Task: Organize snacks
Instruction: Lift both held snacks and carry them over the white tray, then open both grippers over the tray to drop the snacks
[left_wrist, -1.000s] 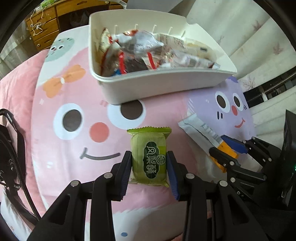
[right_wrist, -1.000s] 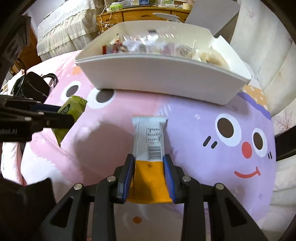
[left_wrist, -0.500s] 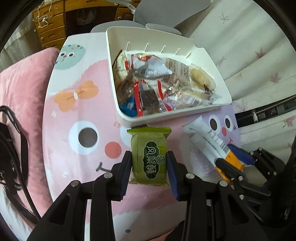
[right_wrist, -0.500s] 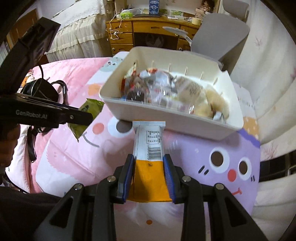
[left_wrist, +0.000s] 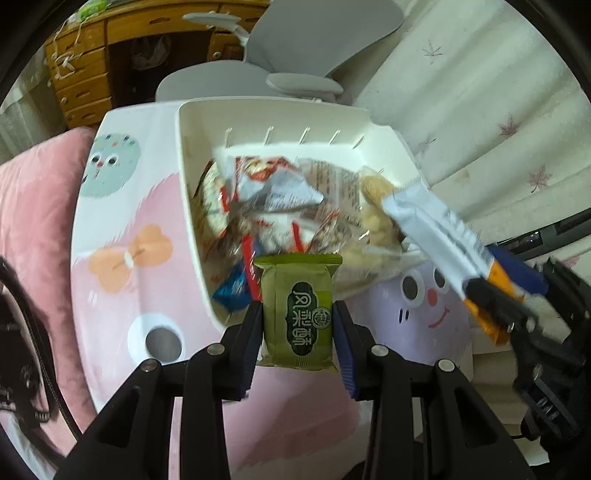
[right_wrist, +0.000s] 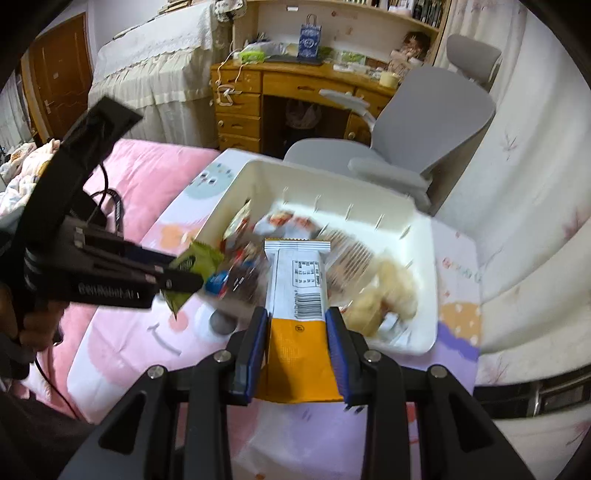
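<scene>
The left gripper (left_wrist: 298, 328) has its jaws clamped on a green snack packet (left_wrist: 297, 314) and the right gripper (right_wrist: 297, 334) grips a white-and-orange bar (right_wrist: 297, 295), both held above the near edge of the snack-filled white bin (right_wrist: 424, 236) on the bed.

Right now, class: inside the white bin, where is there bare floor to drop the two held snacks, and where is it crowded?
Bare floor in the white bin shows only as a strip along the far slotted wall. The middle and near side are heaped with wrappers. The green packet in the left gripper and the white-and-orange bar in the right gripper would otherwise land on that heap.
</scene>
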